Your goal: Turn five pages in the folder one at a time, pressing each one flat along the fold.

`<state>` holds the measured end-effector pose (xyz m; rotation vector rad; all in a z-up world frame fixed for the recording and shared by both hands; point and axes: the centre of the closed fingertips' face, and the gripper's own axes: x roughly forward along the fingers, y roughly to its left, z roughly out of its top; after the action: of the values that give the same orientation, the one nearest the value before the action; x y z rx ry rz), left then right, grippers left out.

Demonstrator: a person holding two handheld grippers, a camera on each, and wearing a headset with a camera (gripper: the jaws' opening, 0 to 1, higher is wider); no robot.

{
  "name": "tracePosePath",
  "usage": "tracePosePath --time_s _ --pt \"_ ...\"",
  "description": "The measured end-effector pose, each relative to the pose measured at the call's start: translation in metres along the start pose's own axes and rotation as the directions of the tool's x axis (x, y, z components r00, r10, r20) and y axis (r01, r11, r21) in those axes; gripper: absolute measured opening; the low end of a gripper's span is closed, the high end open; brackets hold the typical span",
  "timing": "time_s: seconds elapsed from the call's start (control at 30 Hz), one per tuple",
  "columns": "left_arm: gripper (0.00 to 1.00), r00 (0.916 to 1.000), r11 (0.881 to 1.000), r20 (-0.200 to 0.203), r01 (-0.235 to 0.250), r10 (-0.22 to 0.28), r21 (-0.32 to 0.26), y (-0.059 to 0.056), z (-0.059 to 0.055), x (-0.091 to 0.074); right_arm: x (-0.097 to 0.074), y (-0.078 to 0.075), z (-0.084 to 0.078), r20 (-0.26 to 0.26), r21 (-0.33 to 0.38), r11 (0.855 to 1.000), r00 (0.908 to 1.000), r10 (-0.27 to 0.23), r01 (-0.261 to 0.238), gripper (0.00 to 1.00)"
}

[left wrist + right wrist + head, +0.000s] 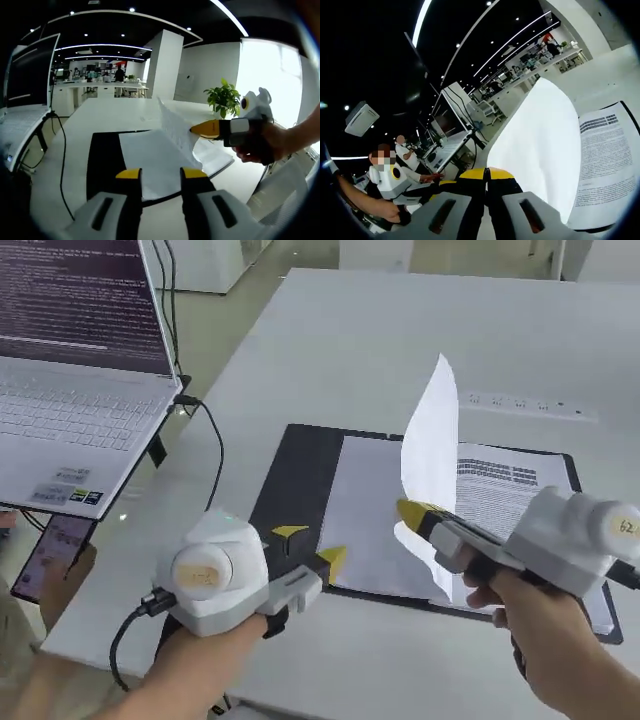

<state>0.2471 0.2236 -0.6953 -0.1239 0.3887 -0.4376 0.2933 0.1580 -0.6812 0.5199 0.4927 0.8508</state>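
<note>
The right tongs (pixel 410 512) are shut tight on the near edge of a lifted page (pixel 432 440). The right gripper view shows this best: the yellow tips (pixel 486 174) meet with no gap, and the sheet (pixel 540 135) rises blank and white from them. The head view adds that the page stands nearly upright over the middle of the folder (pixel 295 475), curling to a point at the top. In the left gripper view the same sheet (pixel 172 127) looks grey with faint print on the face it shows, with the right tongs (pixel 200 129) gripping it from the right.

The left tongs (pixel 312 545) are wide apart and empty over the folder's near left corner. Their own view frames the near edge of the flat white sheet between the tips (pixel 161 173); whether they touch it I cannot tell.

The black folder (pixel 102 160) lies open on the white bench (pixel 330 330), and a printed page (pixel 605 160) lies flat on its right half. Left of the folder are a laptop (pixel 70 390) and a phone (pixel 55 550). Beyond the folder lies a power strip (pixel 525 403).
</note>
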Motion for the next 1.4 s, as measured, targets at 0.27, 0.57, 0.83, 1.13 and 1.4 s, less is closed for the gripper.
tracePosePath --time_s 0.27,0.57,0.83,1.13,1.4 --pt "0.28 0.9988 0.999 -0.02 -0.044 0.044 -0.016 0.018 -0.013 -0.018 0.038 -0.012 -0.041 -0.108 0.005 0.999 0.9935 -0.034 0.034 0.0" --pt "0.28 0.9969 0.997 -0.035 -0.071 0.07 -0.032 0.026 -0.023 -0.025 0.069 -0.03 -0.084 -0.23 -0.007 0.998 0.9712 -0.062 0.062 0.0" --pt "0.28 0.9947 0.995 -0.058 -0.087 0.085 -0.038 0.033 -0.033 -0.025 0.069 -0.035 -0.11 -0.3 0.015 0.998 0.9519 -0.06 0.068 0.01" --pt "0.28 0.9937 0.996 -0.08 -0.081 0.078 -0.029 0.032 -0.04 -0.012 0.061 -0.029 -0.102 -0.265 0.085 0.996 0.9643 -0.001 0.025 0.06" --pt "0.28 0.9927 0.999 -0.114 -0.04 0.04 0.002 0.023 -0.049 0.011 0.033 -0.033 -0.058 -0.16 0.094 0.996 0.9871 0.011 0.004 0.05"
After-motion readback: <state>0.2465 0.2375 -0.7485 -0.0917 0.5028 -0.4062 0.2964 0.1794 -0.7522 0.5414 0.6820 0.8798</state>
